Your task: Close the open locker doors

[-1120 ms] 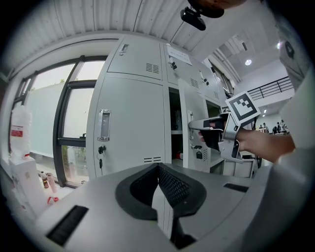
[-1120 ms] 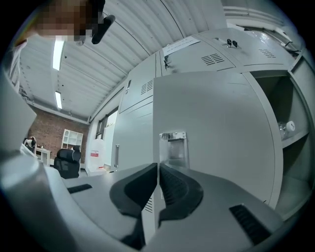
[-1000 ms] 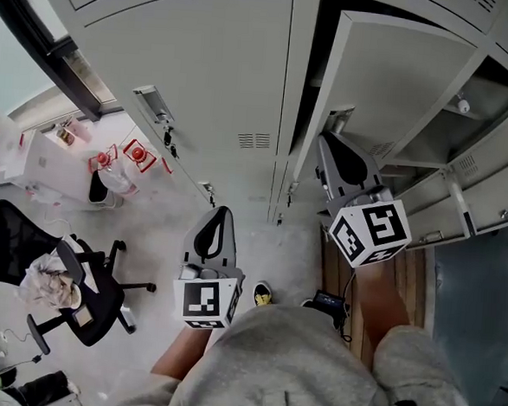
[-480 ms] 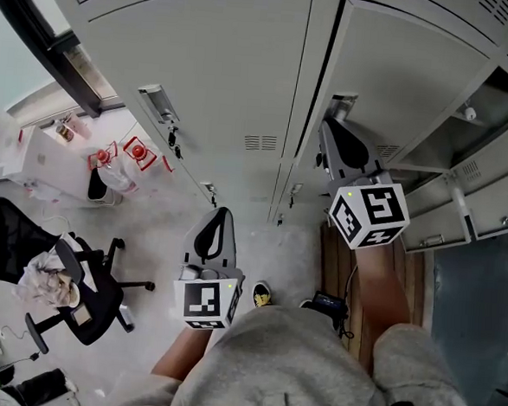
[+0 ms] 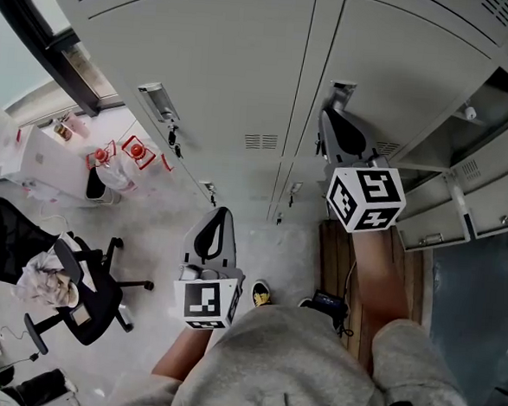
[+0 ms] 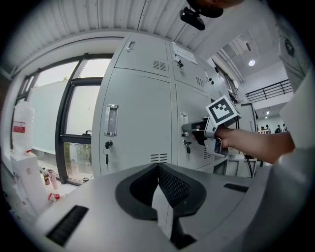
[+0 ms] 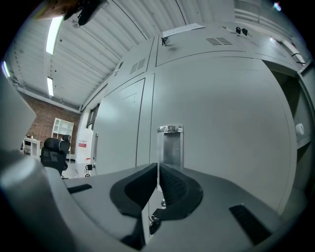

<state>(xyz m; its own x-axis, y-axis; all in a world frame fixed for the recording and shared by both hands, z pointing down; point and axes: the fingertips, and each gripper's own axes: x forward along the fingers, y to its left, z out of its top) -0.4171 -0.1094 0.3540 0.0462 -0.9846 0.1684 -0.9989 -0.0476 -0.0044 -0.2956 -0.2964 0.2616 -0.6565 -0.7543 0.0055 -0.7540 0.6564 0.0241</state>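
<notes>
The tall grey locker door [image 5: 402, 69] now lies flush with its neighbours. My right gripper [image 5: 333, 118] is shut and its tips rest against this door just below the metal handle recess [image 5: 341, 93]. In the right gripper view the shut jaws [image 7: 158, 168] sit right in front of that recess [image 7: 170, 143]. Further right, another locker door [image 5: 450, 125] stands open and shows its inside. My left gripper [image 5: 217, 226] hangs low, shut on nothing, well short of the closed left door [image 5: 203, 55]. The left gripper [image 6: 158, 171] points at the lockers, and that view shows the right gripper [image 6: 196, 132].
A black office chair [image 5: 79, 291] stands at the lower left. A white unit with red items [image 5: 109, 163] sits by the window frame [image 5: 48, 49]. Lower locker doors [image 5: 461, 223] jut out at the right, above a wooden floor strip [image 5: 336, 264].
The right gripper has pushed the tall door inward. The dark gap along its top and hinge side has gone. The left gripper has stayed still.
</notes>
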